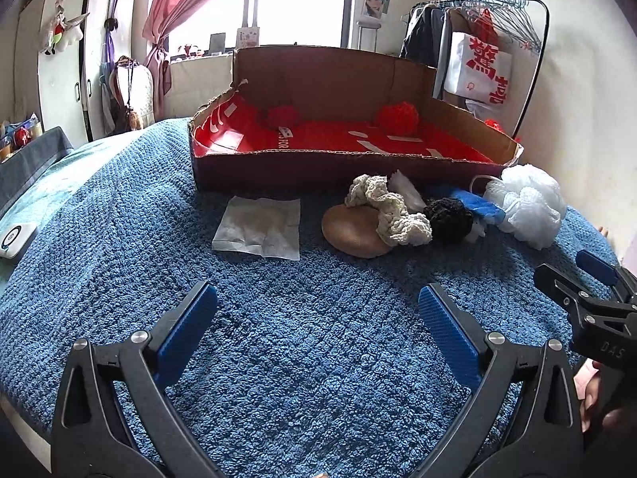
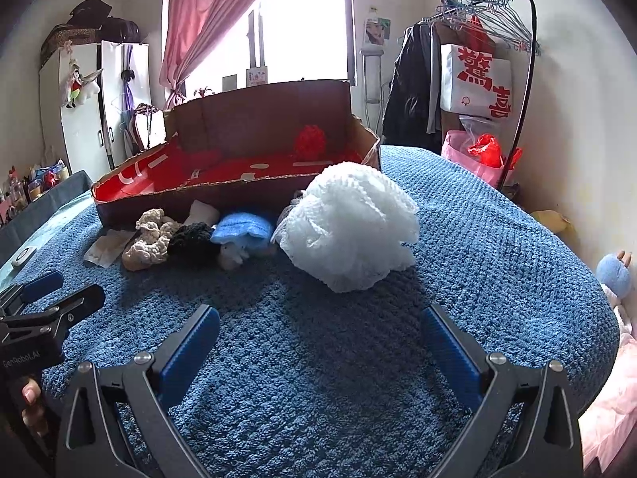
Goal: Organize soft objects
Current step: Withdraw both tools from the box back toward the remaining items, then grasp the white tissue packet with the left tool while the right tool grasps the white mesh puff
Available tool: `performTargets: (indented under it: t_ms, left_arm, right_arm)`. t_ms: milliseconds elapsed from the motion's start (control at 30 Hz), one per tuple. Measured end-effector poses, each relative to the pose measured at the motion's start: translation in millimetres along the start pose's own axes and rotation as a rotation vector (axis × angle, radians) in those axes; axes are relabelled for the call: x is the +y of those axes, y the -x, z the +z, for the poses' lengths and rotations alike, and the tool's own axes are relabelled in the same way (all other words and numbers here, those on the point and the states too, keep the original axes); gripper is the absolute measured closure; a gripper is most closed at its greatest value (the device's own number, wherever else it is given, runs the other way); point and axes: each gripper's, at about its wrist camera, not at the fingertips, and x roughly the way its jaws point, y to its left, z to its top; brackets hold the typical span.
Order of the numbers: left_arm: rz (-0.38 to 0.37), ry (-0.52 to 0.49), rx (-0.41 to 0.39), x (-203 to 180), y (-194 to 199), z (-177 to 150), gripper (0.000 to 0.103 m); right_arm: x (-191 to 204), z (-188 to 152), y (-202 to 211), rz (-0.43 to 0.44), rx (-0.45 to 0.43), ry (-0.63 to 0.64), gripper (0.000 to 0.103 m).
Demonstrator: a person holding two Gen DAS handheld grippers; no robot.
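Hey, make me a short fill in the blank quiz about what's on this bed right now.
1. Both the left gripper and the right gripper have jaws that are ____.
2. Two ____ pom-poms lie inside the cardboard box.
3. The white mesh sponge lies ____ the box.
4. The blanket is ____ in colour.

Answers: open; red; outside; blue

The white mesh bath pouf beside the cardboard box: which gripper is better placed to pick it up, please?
Probably the right gripper: open, with the white mesh bath pouf straight ahead, nearer than from the left.

Pink curtain [image 2: 199, 28] by the bright window, white wardrobe [image 1: 59, 63] left, clothes rack [image 2: 489, 40] with hangers right.
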Motion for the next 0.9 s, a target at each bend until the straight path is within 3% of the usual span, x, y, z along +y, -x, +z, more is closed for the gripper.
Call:
performTargets:
  t_ms: [167,567,900]
  left_arm:
    - [0.031,-0.015,0.027,4.9,-3.2,10.8,0.000]
    - [0.023,-0.046,0.130,23.3,-25.6,42.6,0.000]
    - [-0.006,-0.067,0.228,36.5,-56.7,57.7,0.004]
  right_arm:
    - [-3.0,10.0,-4.4,-0.005,0.015,0.001,0.000]
    - [-23.8,44.4,-22.3,0.000,0.066,-0.027,0.000]
    - [-42.0,62.0,-56.2,0.066,0.181,-0.056,0.000]
